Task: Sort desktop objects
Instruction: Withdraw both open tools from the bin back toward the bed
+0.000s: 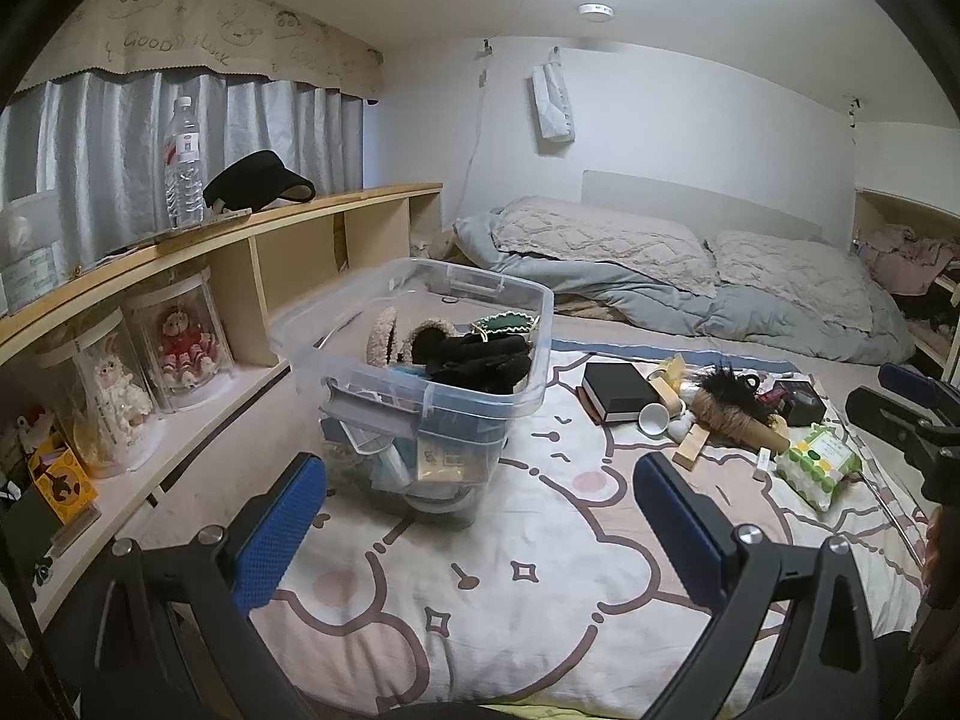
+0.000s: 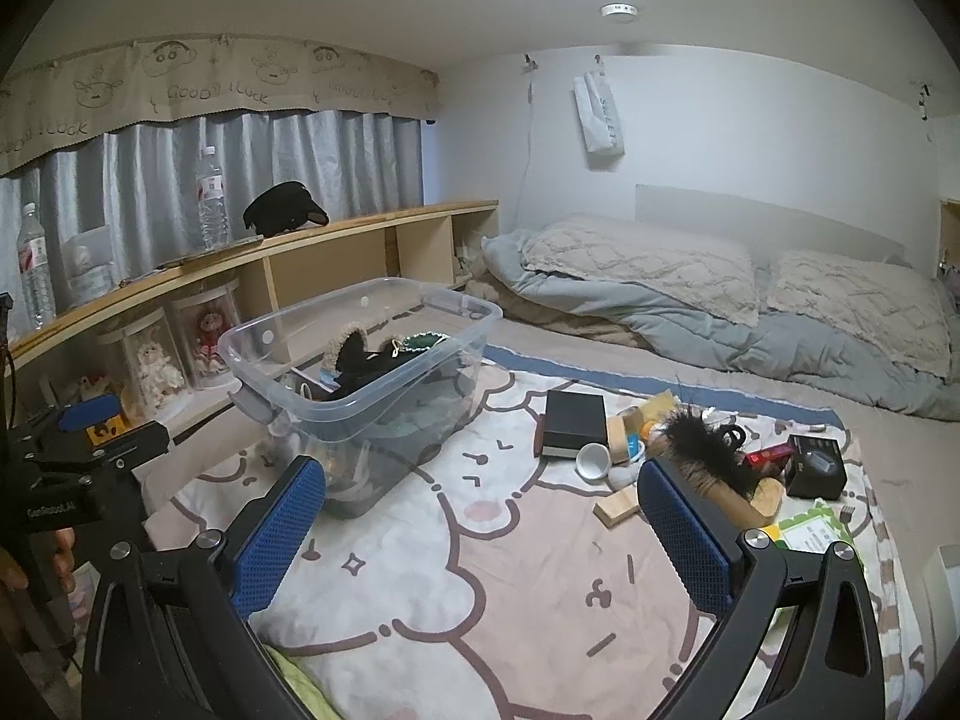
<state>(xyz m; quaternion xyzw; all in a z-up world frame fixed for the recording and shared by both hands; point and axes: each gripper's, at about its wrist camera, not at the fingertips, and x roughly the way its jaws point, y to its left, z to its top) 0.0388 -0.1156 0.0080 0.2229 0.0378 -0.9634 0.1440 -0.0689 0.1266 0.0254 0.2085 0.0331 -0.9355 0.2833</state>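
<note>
Both grippers, left (image 1: 480, 516) and right (image 2: 483, 519), hover with fingers spread wide, holding nothing. The clear box (image 2: 360, 354) stands far left on the bed; loose objects (image 2: 678, 450) wait right. Next, I think: grasp the black book (image 2: 573, 423).

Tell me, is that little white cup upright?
Tipped. The cup lies on its side by the black box, mouth facing the camera.

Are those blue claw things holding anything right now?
No. The left gripper and the right gripper are both open and empty, hovering over the cartoon blanket, short of the clear bin.
</note>
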